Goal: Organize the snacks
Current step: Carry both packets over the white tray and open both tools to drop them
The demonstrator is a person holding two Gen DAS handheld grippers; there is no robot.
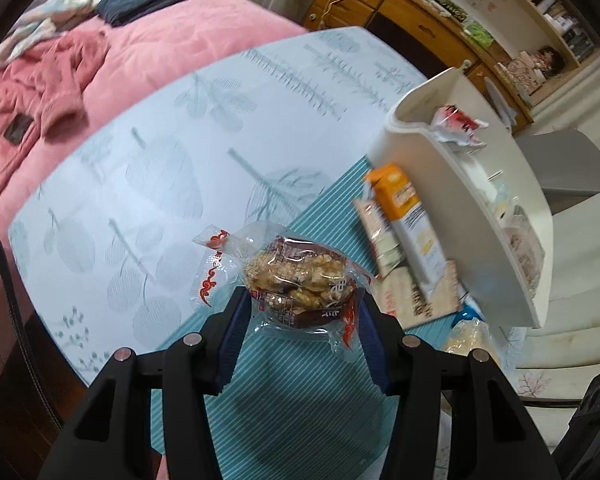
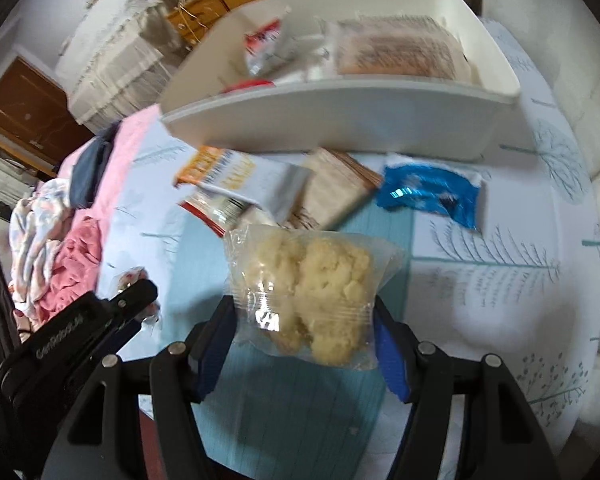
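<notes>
My left gripper [image 1: 300, 304] is shut on a clear packet of brown puffed-rice snack [image 1: 296, 276] and holds it above the teal striped mat [image 1: 300, 400]. My right gripper [image 2: 304, 320] is shut on a clear packet of pale crumbly snack [image 2: 312, 292], also above the mat [image 2: 292, 412]. The white storage bin [image 1: 492, 248] stands to the right in the left wrist view and straight ahead in the right wrist view [image 2: 340, 120]; it holds a red-and-white packet [image 2: 264, 42] and a flat tan packet [image 2: 400, 48].
Loose snacks lie in front of the bin: an orange-and-white packet [image 2: 236, 176], a tan packet [image 2: 336, 188] and a blue foil packet [image 2: 428, 192]. The left gripper's body [image 2: 80, 332] shows at the left. A pink bed [image 1: 100, 72] and a wooden dresser [image 1: 400, 16] lie beyond the table.
</notes>
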